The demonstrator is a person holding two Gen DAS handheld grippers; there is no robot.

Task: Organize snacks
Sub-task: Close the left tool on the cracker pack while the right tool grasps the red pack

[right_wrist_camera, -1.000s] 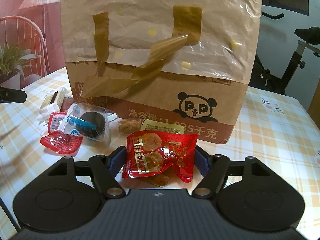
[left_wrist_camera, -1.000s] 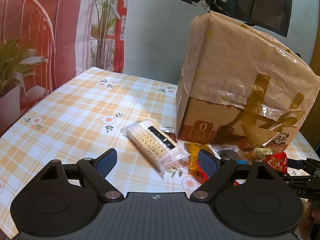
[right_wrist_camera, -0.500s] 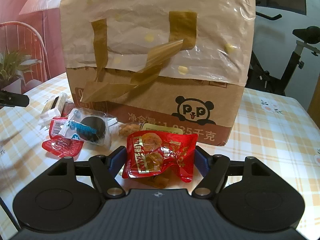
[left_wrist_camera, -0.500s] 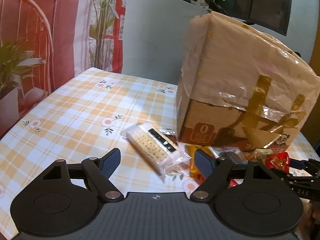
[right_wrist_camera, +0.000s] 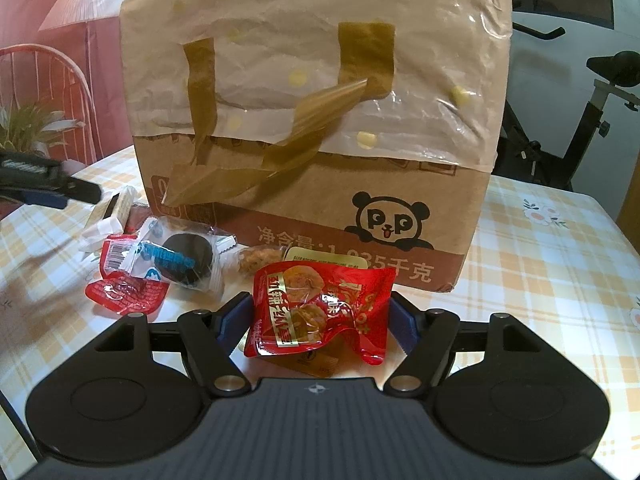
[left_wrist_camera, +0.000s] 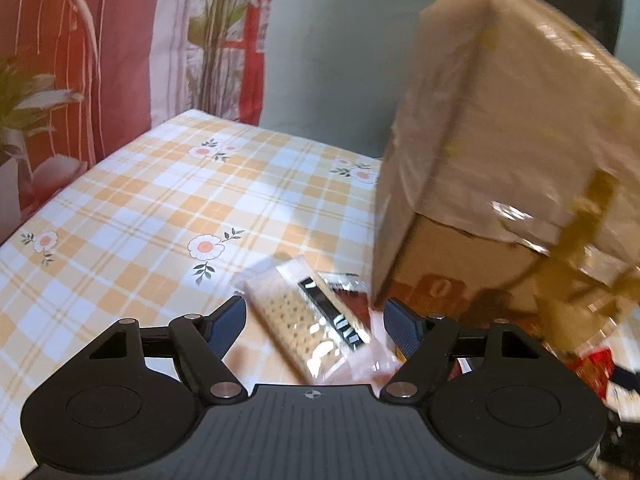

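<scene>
The cracker packet (left_wrist_camera: 316, 320) is framed between the spread fingers of the left gripper (left_wrist_camera: 314, 322), its long axis running from upper left to lower right, while the red snack pouch (right_wrist_camera: 320, 312) is bracketed, seemingly ungripped, by the parted right gripper (right_wrist_camera: 320, 320).

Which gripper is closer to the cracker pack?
Left. The left gripper is open with the cracker pack lying between its fingers. The right gripper is farther along the box, around the red snack packet.

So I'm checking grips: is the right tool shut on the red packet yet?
Not yet: the right tool is open, its fingers either side of the red packet, which rests between them.
</scene>
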